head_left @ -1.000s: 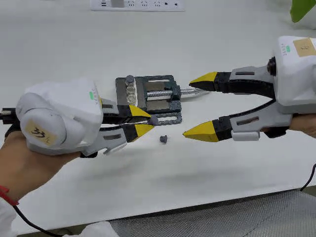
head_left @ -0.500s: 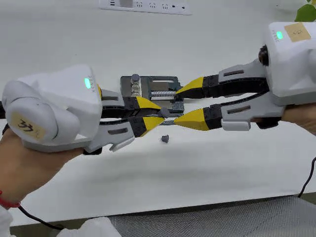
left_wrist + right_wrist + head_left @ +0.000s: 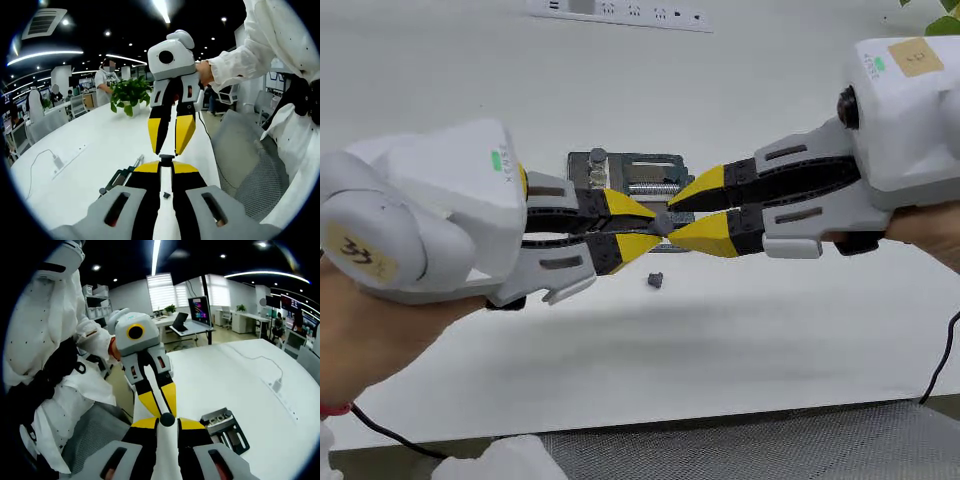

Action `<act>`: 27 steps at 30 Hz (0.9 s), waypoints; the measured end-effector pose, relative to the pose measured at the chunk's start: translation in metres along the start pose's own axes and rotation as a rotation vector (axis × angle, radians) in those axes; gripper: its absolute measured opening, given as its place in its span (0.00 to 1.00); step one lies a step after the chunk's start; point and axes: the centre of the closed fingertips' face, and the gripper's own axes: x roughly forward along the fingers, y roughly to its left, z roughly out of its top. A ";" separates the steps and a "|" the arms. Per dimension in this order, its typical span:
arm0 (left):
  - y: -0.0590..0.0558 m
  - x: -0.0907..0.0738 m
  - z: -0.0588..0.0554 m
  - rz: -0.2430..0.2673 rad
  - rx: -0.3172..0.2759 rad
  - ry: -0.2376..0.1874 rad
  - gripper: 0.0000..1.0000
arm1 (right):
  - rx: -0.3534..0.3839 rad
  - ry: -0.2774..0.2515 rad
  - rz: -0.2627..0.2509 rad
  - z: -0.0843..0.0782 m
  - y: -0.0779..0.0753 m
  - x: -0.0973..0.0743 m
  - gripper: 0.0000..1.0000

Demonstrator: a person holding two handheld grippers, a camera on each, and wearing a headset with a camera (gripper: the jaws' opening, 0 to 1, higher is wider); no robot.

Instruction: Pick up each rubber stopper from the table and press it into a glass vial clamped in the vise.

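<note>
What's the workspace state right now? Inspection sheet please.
Surface: white table, looks clean.
Job's things: vise clamping glass vials, the far one capped with a dark stopper; held stopper in the air between the gripper tips; loose stopper on the table in front of the vise.
Clutter: nothing seen.
Grippers: left gripper and right gripper meet tip to tip, both closed on the held stopper.
Cables: right cable over the table's near edge; left cable below the left hand.
Surroundings: power strip at the far edge; mesh chair; potted plant; open office, people about.
</note>
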 end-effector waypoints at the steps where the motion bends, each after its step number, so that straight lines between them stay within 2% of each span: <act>1: -0.001 0.000 0.001 -0.005 0.004 0.000 0.04 | -0.002 0.003 0.002 0.000 0.000 0.000 0.10; 21: -0.001 -0.001 0.005 -0.031 0.014 0.003 0.03 | -0.028 0.013 0.025 0.003 0.003 -0.001 0.07; 27: -0.002 0.000 0.005 -0.040 0.024 0.020 0.03 | -0.022 0.014 0.027 0.004 0.004 0.000 0.06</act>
